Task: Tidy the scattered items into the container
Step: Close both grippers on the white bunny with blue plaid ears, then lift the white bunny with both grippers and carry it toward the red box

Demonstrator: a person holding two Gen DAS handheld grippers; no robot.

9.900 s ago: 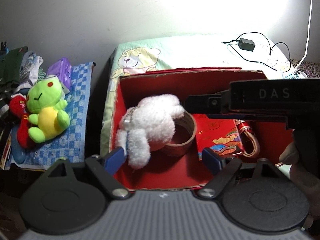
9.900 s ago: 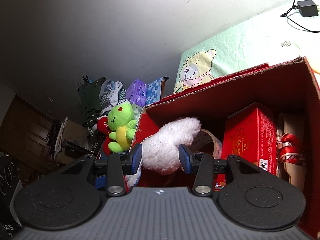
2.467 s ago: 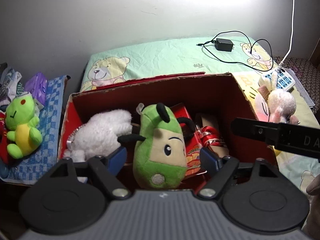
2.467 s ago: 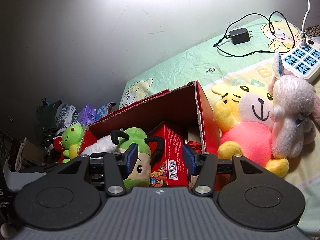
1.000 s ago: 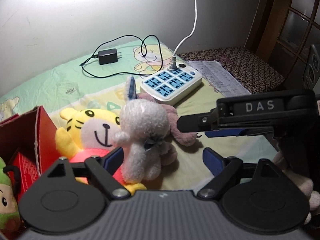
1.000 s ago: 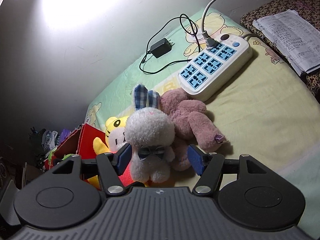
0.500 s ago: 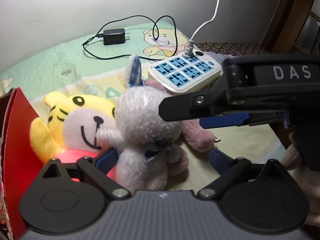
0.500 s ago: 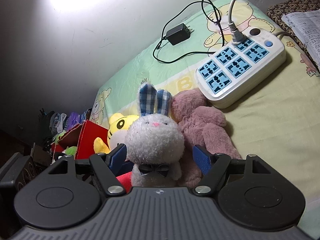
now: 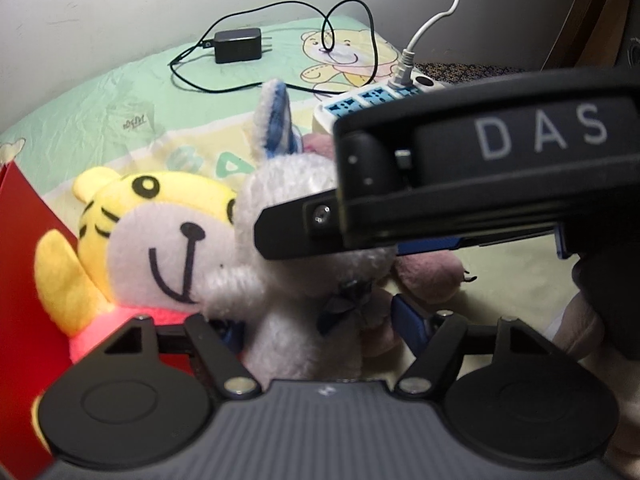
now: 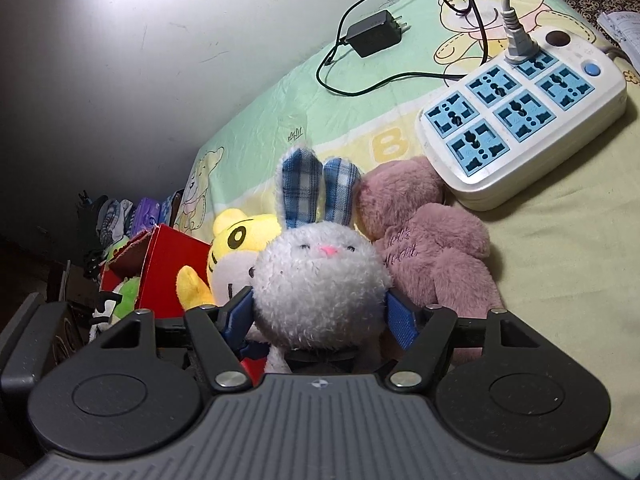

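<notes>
Half a second ago both grippers stood wider around the fluffy white rabbit (image 10: 320,280); their fingers have just been closing. The right gripper (image 10: 320,314) now presses the round head, the left gripper (image 9: 320,326) the body. It sits on the bed (image 10: 560,264), between the yellow tiger (image 9: 160,216) and pink bear (image 10: 432,248), near the red box (image 10: 168,264)

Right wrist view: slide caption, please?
Right tongs closing around the grey bunny's head, beside the pink bear and yellow tiger.
</notes>
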